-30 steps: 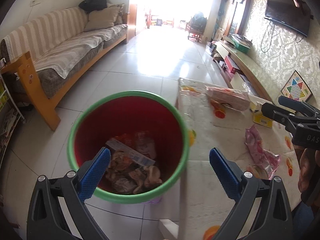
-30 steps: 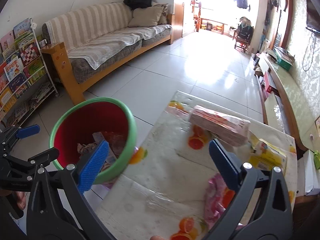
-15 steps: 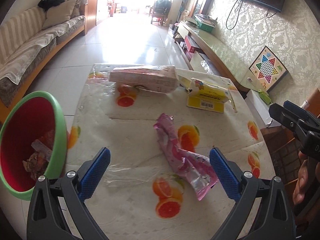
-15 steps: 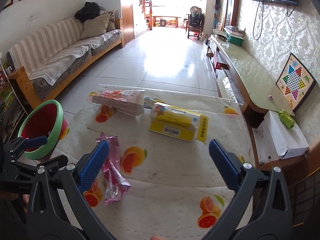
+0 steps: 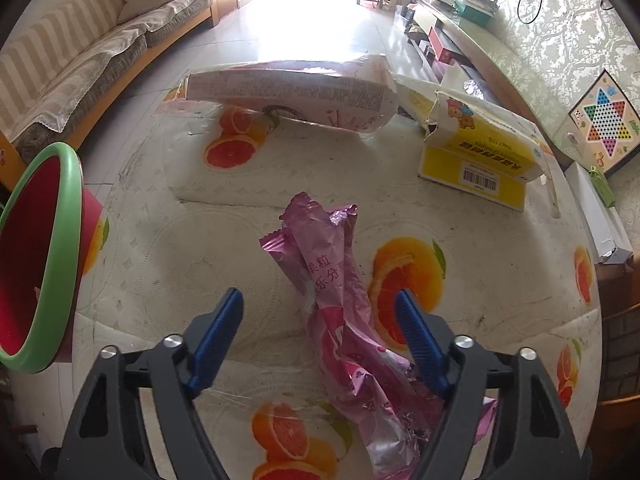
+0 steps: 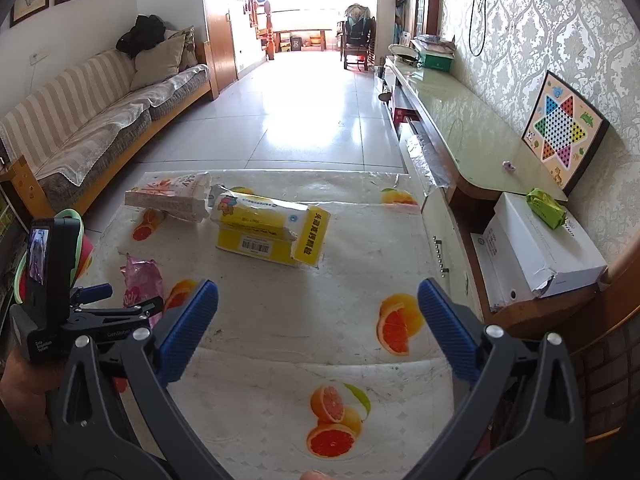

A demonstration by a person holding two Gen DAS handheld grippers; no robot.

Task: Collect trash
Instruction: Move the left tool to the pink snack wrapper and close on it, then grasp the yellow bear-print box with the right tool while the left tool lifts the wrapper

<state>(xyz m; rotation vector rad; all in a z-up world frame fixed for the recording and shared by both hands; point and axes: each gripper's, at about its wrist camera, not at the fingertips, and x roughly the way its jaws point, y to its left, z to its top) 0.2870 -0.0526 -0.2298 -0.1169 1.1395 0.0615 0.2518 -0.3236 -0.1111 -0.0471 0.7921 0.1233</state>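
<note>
Closing on the pink wrapper (image 5: 332, 292): left gripper (image 5: 320, 332) jaws straddle it mid-length, wrapper between the blue pads, pads not pressing yet, small gap on the right pad, wider gap on the left. Wrapper lies crumpled on the fruit-print tablecloth (image 5: 168, 248), centre of the table, well apart from every edge. Right gripper (image 6: 318, 320) is spread wide, nothing between its fingers, hovering over bare cloth near the front edge. Green-rimmed red bin (image 5: 40, 264) sits just off the table's left edge, rim close to the cloth. Yellow carton (image 6: 272, 232) and pink-white carton (image 6: 172, 196) lie toward the far edge, touching each other; open cloth between them and both grippers. Right table edge runs close to a white box (image 6: 540, 248). Writing: barcode on the yellow carton, Chinese characters on carton and wrapper; too small to read reliably.
</note>
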